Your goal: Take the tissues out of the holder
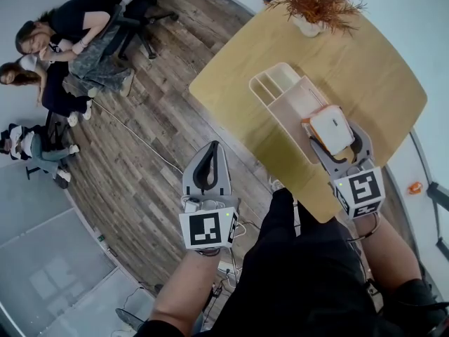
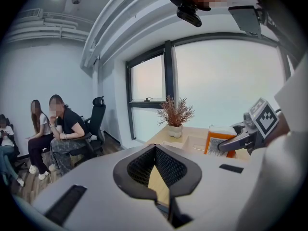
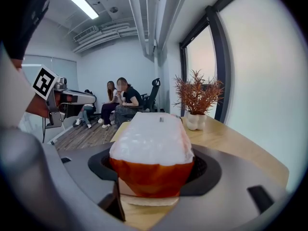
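Note:
A tissue pack [image 1: 331,128], white on top with an orange wrapper, sits at the near end of a cream compartment holder [image 1: 280,90] on the round wooden table [image 1: 382,83]. My right gripper [image 1: 337,143] reaches in from the near side and is shut on the pack, one finger on each side. In the right gripper view the pack [image 3: 151,148] fills the gap between the jaws and bulges where they pinch it. My left gripper [image 1: 208,154] hangs over the floor left of the table, shut and holding nothing. The left gripper view shows the pack [image 2: 219,146] far off.
A dried plant in a white pot [image 1: 316,5] stands at the table's far edge, beyond the holder. Several people [image 1: 70,30] sit on office chairs at the far left of the wooden floor. The holder's far compartments [image 1: 270,84] hold nothing I can see.

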`<move>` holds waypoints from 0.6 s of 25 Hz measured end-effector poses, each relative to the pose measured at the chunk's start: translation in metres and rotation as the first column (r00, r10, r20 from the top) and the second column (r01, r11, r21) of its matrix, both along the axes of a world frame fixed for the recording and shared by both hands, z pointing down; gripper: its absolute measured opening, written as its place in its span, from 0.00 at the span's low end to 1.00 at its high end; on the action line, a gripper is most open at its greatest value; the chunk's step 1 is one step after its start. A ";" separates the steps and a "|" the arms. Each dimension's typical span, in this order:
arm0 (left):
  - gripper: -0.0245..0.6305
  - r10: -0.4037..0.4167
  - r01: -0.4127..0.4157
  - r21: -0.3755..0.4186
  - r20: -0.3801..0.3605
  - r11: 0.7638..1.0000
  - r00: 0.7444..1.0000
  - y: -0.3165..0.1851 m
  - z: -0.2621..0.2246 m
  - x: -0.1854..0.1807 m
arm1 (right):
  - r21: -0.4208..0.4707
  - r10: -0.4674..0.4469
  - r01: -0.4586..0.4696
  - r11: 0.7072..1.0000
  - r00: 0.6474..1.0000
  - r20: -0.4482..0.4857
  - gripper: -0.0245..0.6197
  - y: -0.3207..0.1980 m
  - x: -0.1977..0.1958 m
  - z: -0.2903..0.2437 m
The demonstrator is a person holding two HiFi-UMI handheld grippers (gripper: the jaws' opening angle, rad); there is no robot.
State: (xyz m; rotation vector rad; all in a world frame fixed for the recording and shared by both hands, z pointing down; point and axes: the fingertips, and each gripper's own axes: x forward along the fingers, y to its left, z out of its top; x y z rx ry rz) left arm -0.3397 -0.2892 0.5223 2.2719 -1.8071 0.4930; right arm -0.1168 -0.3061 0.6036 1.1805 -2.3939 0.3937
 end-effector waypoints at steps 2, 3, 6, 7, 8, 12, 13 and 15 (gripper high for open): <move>0.04 -0.002 0.002 0.008 -0.003 1.000 1.000 -0.001 -0.003 0.000 | 0.000 -0.009 0.009 1.000 1.000 -0.010 0.54 0.001 0.001 0.000; 0.04 -0.003 0.003 0.013 -0.004 1.000 1.000 -0.002 -0.005 0.000 | 0.000 -0.015 0.015 1.000 1.000 -0.018 0.53 0.001 0.001 0.000; 0.04 -0.003 0.003 0.026 -0.005 1.000 1.000 -0.004 -0.011 0.000 | -0.002 -0.025 0.025 1.000 0.999 -0.029 0.51 0.002 0.000 -0.002; 0.04 -0.003 0.003 0.029 -0.005 1.000 1.000 -0.005 -0.012 0.000 | -0.005 -0.024 0.024 1.000 0.999 -0.025 0.51 0.002 0.000 -0.003; 0.04 -0.003 0.003 0.031 -0.005 1.000 1.000 -0.006 -0.014 0.000 | -0.010 -0.022 0.022 1.000 1.000 -0.019 0.51 0.002 0.000 -0.004; 0.04 -0.010 0.010 0.041 -0.005 0.999 1.000 -0.007 -0.021 -0.002 | -0.015 -0.025 0.025 1.000 1.000 -0.009 0.50 0.003 0.002 -0.009; 0.04 -0.011 0.012 0.046 -0.004 0.999 1.000 -0.006 -0.023 -0.002 | -0.013 -0.030 0.030 0.999 1.000 -0.009 0.50 0.003 0.002 -0.012; 0.04 -0.014 0.014 0.057 -0.002 0.998 1.000 -0.007 -0.029 -0.002 | -0.010 -0.040 0.040 0.999 0.999 -0.007 0.49 0.002 0.002 -0.018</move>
